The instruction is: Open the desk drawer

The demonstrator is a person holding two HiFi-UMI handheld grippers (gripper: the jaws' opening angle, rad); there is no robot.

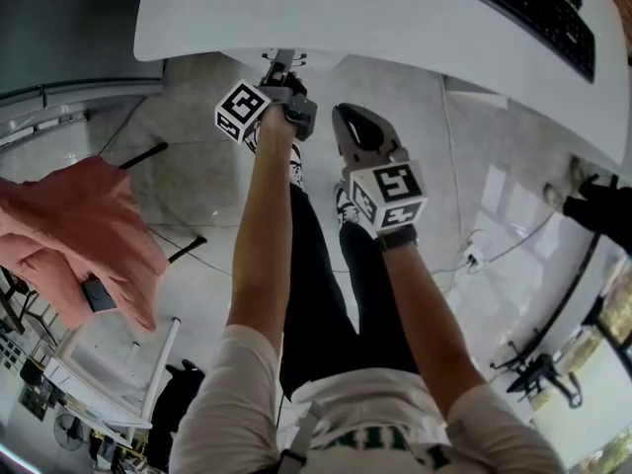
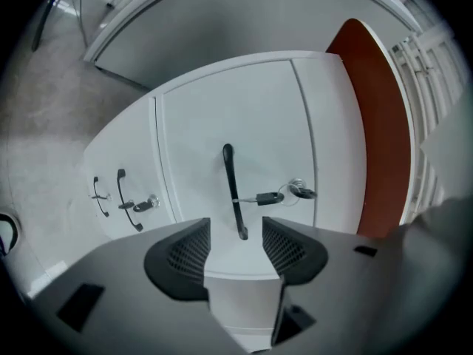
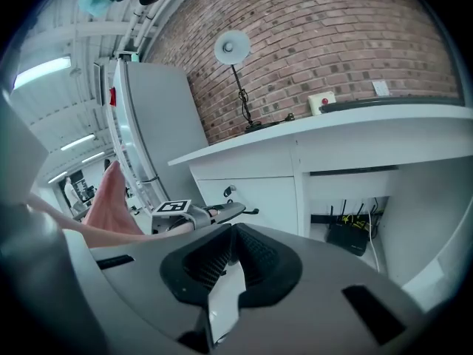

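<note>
The white drawer front point(image 2: 199, 124) fills the left gripper view, with a black bar handle point(image 2: 230, 176) and a key point(image 2: 299, 191) in its lock. My left gripper point(image 2: 236, 228) is open. Its jaws stand either side of the handle's near end, with a gap on both sides. In the head view the left gripper point(image 1: 281, 67) reaches under the white desk's point(image 1: 346, 8) front edge. My right gripper point(image 1: 355, 126) hangs beside it, a little back from the desk, shut and empty. The right gripper view shows those shut jaws, the right gripper point(image 3: 233, 231), and the left gripper point(image 3: 233, 210) at the drawer.
A second drawer front with handles point(image 2: 122, 198) sits beside the first. A red panel point(image 2: 377, 124) borders it. A keyboard point(image 1: 523, 8) lies on the desk. A pink cloth point(image 1: 69, 235) drapes a chair at the left. Cables point(image 1: 474, 260) run over the floor; a router point(image 3: 346, 235) sits under the desk.
</note>
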